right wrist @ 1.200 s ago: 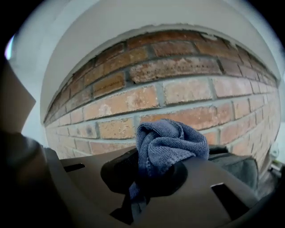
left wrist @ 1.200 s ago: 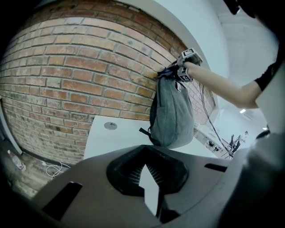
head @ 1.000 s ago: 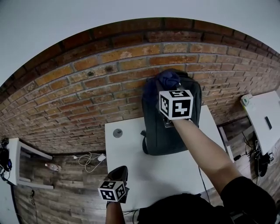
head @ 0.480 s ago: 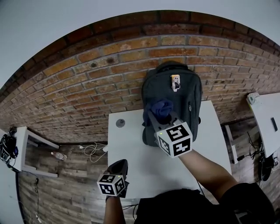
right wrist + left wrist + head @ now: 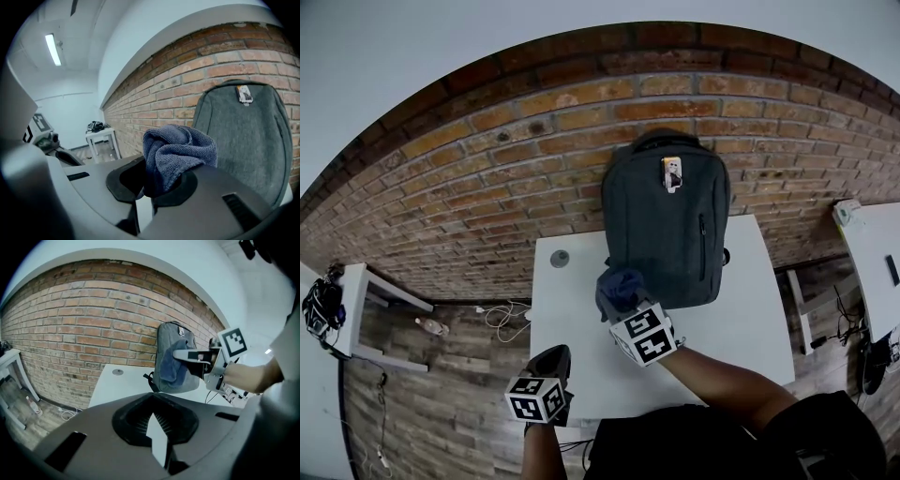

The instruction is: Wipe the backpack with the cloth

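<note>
Starting at the far left of the head view, there's a small white side table (image 5: 358,298) on the wooden floor with some dark stuff piled on it, and a tangle of cables (image 5: 502,319) lying by the brick wall (image 5: 478,187).

Next over, low in the frame, is the left claw (image 5: 554,356). It hangs off the near left edge of the white worktop (image 5: 581,323), well apart from everything else. In the left gripper view its jaws are pressed together with nothing between them. A little round grey disc (image 5: 560,258) sits on the worktop's far left corner.

Around the middle is the right claw (image 5: 623,300), pinching a bunched-up blue cloth (image 5: 617,284). The right gripper view shows the cloth (image 5: 178,152) stuffed between the jaws and puffing out above them. In the head view the cloth sits right at the lower left corner of the grey backpack (image 5: 670,234), overlapping its edge. From the left gripper view, the cloth (image 5: 177,363) hangs in front of the pack's face. Whether it's actually pressing on the fabric, I can't tell.

The backpack stands upright at the back of the worktop against the brick wall. It has a small tag (image 5: 672,173) near the top of its front. In the right gripper view it fills the right side, just behind the cloth.

At the far right edge of the head view there's another white table (image 5: 874,248).
</note>
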A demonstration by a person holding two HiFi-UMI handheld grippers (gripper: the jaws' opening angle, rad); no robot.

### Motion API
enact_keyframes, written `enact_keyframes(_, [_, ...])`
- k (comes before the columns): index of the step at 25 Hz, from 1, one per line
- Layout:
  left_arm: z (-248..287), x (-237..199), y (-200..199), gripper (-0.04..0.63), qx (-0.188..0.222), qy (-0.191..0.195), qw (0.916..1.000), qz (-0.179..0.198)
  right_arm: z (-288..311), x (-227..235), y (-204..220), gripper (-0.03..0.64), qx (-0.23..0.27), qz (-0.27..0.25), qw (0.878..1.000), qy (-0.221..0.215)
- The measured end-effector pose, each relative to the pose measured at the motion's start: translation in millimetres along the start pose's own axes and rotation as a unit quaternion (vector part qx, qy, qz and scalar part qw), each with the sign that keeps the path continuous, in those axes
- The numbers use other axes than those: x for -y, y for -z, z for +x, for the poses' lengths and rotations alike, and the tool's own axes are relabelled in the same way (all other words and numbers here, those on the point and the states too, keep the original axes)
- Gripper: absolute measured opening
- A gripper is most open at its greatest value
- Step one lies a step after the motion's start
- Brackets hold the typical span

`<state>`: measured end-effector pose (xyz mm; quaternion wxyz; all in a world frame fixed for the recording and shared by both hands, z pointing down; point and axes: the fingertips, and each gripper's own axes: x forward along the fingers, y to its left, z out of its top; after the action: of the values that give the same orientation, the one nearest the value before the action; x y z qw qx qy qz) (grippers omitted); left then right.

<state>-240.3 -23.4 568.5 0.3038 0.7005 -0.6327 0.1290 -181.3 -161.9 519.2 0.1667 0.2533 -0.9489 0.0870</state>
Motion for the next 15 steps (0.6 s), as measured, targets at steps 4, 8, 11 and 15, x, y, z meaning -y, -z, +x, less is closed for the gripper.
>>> enact_keyframes(4, [-7,0,-1,-0.006,0.004,-0.007,1.0000,0.004,19,-2,37,0.037,-0.040,0.008,0.999,0.000])
enact_keyframes(8, [-14,-6,-4,-0.006,0.005,-0.019,0.9997,0.016,36,-13,66,0.037,-0.083,0.008,0.996,-0.015])
enact_keyframes(11, [-17,-11,-4,-0.006,0.005,-0.023,0.9996,0.012,49,-15,87,0.037,-0.115,-0.008,0.993,-0.015])
enact_keyframes(15, [-19,-18,-4,-0.006,0.001,-0.026,0.9996,0.011,60,-3,108,0.037,-0.157,0.002,0.988,0.014])
